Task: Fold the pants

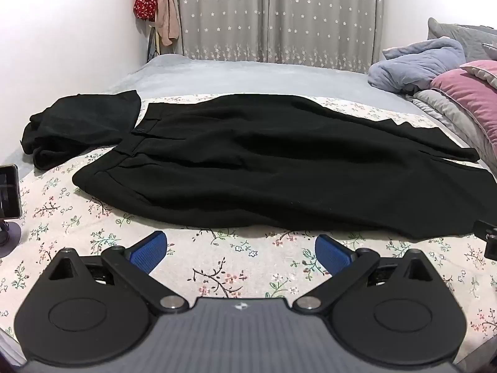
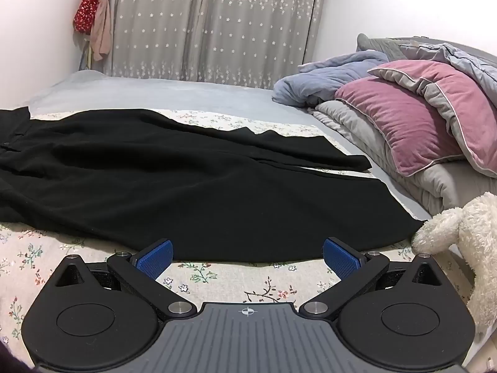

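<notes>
While black pants (image 1: pixel 264 161) lie flat on floral sheet (image 1: pixel 217 267), grey curtain (image 1: pixel 273 15) backs bed; left gripper (image 1: pixel 240 250), right gripper (image 2: pixel 248 256) both spread apart, empty.

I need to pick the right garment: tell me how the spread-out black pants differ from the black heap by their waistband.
The pants lie flat and spread across the floral sheet, legs reaching right; the heap is bunched up. The pants show a waistband and button; the heap shows no clear shape. The pants cover far more of the sheet than the heap. Both are black cloth, untouched by either gripper.
</notes>
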A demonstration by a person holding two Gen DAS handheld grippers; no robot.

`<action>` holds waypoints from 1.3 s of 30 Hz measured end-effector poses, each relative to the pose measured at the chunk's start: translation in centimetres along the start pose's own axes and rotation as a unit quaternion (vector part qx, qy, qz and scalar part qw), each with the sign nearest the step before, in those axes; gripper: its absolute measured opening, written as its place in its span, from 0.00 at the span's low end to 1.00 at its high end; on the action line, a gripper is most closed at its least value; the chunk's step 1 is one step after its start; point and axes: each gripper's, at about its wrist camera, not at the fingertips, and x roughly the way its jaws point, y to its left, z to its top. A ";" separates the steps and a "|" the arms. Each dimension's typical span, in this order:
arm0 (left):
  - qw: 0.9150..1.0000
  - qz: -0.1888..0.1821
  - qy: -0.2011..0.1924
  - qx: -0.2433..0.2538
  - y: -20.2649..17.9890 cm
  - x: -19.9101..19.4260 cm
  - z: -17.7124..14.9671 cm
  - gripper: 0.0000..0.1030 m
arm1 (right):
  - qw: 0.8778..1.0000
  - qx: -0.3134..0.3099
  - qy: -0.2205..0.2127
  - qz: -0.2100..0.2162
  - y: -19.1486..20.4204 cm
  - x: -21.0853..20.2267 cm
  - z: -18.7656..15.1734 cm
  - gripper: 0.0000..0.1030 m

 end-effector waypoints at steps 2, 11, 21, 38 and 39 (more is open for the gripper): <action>1.000 -0.005 0.005 -0.001 0.2 0.1 0.0 1.00 | 1.000 -0.001 -0.001 -0.001 0.0 0.0 0.0 1.00; 1.000 0.011 -0.005 0.011 -0.3 0.1 -0.1 1.00 | 1.000 -0.003 -0.002 -0.002 -0.2 -0.1 0.1 1.00; 1.000 0.010 -0.002 0.010 -0.2 0.1 0.0 1.00 | 1.000 -0.002 -0.002 -0.001 -0.1 0.1 -0.2 1.00; 1.000 0.008 0.000 0.006 0.1 0.2 0.0 1.00 | 1.000 0.000 -0.003 0.002 -0.3 0.0 -0.1 1.00; 1.000 0.008 0.001 0.005 0.2 0.2 0.1 1.00 | 1.000 0.001 -0.003 0.002 -0.3 0.0 -0.1 1.00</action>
